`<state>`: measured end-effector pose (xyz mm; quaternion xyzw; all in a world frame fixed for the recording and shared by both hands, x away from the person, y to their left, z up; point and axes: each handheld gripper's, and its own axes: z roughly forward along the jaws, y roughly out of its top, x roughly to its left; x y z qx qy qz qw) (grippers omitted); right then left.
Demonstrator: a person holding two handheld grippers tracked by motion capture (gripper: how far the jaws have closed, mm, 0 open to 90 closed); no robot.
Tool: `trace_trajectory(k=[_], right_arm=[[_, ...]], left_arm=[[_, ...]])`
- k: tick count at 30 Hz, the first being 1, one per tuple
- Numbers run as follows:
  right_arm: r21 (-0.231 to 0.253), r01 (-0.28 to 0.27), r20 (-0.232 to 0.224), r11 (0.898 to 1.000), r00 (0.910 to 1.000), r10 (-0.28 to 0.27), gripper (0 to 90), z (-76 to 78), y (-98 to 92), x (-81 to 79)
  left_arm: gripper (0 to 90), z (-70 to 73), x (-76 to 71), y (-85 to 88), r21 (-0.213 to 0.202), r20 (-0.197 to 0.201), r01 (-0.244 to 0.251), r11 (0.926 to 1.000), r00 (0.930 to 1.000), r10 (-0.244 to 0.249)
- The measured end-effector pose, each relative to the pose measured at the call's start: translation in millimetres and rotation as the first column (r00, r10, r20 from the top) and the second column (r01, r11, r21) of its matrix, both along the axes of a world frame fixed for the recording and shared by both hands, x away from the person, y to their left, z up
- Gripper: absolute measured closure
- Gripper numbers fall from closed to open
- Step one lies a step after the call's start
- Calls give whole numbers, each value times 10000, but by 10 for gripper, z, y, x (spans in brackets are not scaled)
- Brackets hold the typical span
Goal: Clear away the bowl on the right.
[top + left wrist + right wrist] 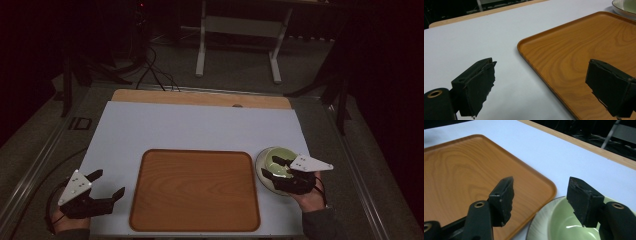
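Note:
An orange-brown wooden tray (195, 151) lies empty at the front middle of the white table cover (200, 125). Just right of it stands a pale green bowl (272, 152) with a white outside. My right gripper (271, 167) is open at the bowl's near left rim. In the right gripper view one jaw of the right gripper (540, 182) hangs over the bowl (554, 220) and the other outside it, beside the tray (461, 170). My left gripper (109, 183) is open over the cover, left of the tray, holding nothing. In its own view the left gripper (542, 65) spans the tray's corner (579, 50).
A strip of bare wooden tabletop (200, 97) shows beyond the cover's far edge. Metal rails run along both sides of the table. Cables and a white stand (237, 45) are on the dark floor behind. The bowl (624, 6) appears at the top right of the left gripper view.

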<state>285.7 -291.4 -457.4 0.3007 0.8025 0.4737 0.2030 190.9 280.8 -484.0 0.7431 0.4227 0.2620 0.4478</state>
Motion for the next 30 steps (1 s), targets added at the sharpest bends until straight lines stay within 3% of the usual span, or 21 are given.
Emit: trace_trajectory(k=[14, 30], right_arm=[[-315, 531, 103, 9981, 9986, -528, 342, 66, -208, 119], [-562, 1035, -89, 9930, 9945, -1042, 297, 47, -387, 270]], left_arm=[[87, 0, -1, 4, -7, 2, -44, 10000, 10000, 45], [87, -1, 0, 6, -27, 17, -98, 9999, 10000, 98]])
